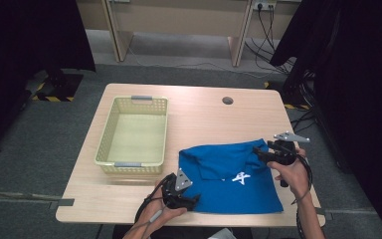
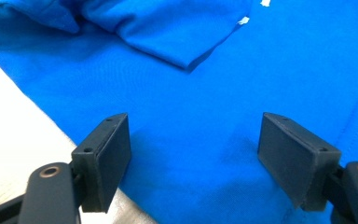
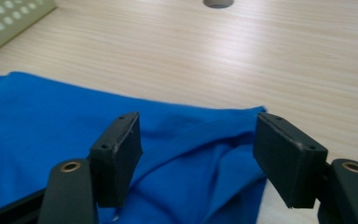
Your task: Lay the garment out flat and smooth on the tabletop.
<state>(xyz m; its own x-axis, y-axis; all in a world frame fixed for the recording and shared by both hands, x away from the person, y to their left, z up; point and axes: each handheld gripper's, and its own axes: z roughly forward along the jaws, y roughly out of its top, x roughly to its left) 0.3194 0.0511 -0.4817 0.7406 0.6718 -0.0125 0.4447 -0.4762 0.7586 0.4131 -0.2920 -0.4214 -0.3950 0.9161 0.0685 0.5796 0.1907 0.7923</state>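
A blue shirt (image 1: 229, 179) with white print lies partly folded on the front right of the wooden table (image 1: 204, 114). My left gripper (image 1: 191, 200) stands open at the shirt's front left edge; in the left gripper view its jaws hang over flat blue cloth (image 2: 196, 130) with nothing pinched. My right gripper (image 1: 259, 153) is open at the shirt's far right corner. In the right gripper view the shirt's rumpled corner and hem (image 3: 200, 144) lie between and below the spread jaws, not pressed by them.
A pale yellow plastic basket (image 1: 110, 133), empty, stands on the left half of the table. A round cable hole (image 1: 227, 100) sits near the table's far edge. Dark curtains hang at both sides, and cables run on the floor at the right.
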